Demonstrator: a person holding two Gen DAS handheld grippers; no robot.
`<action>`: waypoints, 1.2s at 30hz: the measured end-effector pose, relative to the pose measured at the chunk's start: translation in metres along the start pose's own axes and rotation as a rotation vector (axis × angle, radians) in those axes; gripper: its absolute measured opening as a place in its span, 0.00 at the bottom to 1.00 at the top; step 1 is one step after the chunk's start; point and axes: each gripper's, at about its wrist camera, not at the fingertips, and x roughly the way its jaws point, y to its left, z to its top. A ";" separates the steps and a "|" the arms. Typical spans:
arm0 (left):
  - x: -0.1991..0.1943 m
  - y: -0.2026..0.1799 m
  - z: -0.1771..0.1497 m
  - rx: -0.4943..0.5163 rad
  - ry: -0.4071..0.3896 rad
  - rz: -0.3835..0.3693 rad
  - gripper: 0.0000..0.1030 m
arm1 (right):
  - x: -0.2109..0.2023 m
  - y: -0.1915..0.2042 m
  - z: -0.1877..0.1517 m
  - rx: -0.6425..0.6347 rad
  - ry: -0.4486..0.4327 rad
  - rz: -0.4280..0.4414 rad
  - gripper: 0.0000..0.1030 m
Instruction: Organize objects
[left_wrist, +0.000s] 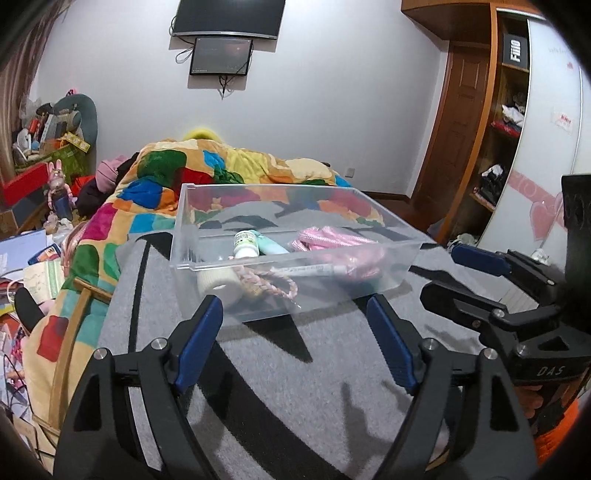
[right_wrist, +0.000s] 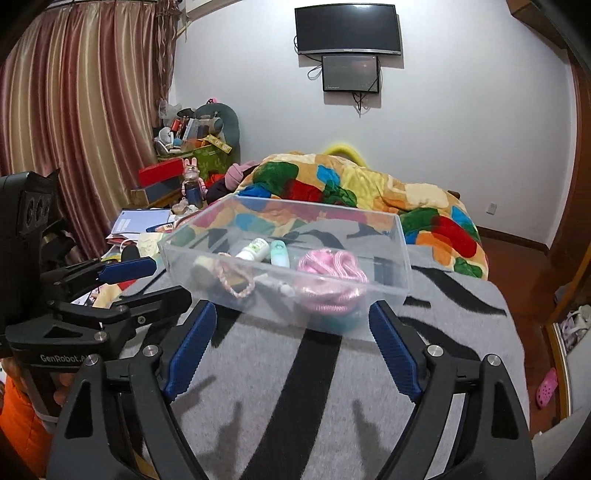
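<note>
1. As both my grippers hang over the grey striped blanket on the bed (left_wrist: 280, 369) with nothing in them, I judge the sorting to be at or close to its end: I see no loose item on the blanket in front of me.
2. My left gripper (left_wrist: 295, 314) has its fingers spread wide and empty, just short of the clear bin (left_wrist: 413, 254); my right gripper (right_wrist: 291, 321) is likewise spread and empty at the bin's near wall.
3. The bin sits on the blanket, and inside lie a pink coiled cord (right_wrist: 328, 269), a white bottle (left_wrist: 245, 245), a pale green tube (left_wrist: 271, 245), a braided pink band (right_wrist: 236, 280), a white pen-like stick (left_wrist: 314, 271) and a cream roll (left_wrist: 218, 284).
4. The next move, if any, calls for finding something outside the bin, or for drawing both grippers back.
5. The bin's near wall blurs the lower items; the bottle's label is unreadable, and a dark thing at the bin's left corner in the right view I cannot identify.
</note>
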 end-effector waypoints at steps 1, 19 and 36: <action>0.000 -0.001 -0.001 0.005 -0.001 0.005 0.78 | 0.001 0.000 0.000 0.005 0.001 0.003 0.80; -0.001 -0.006 -0.008 -0.006 -0.009 0.006 0.78 | 0.007 -0.008 -0.011 0.056 0.026 0.043 0.80; -0.001 -0.002 -0.008 -0.017 -0.017 -0.009 0.78 | 0.007 -0.005 -0.014 0.050 0.029 0.045 0.80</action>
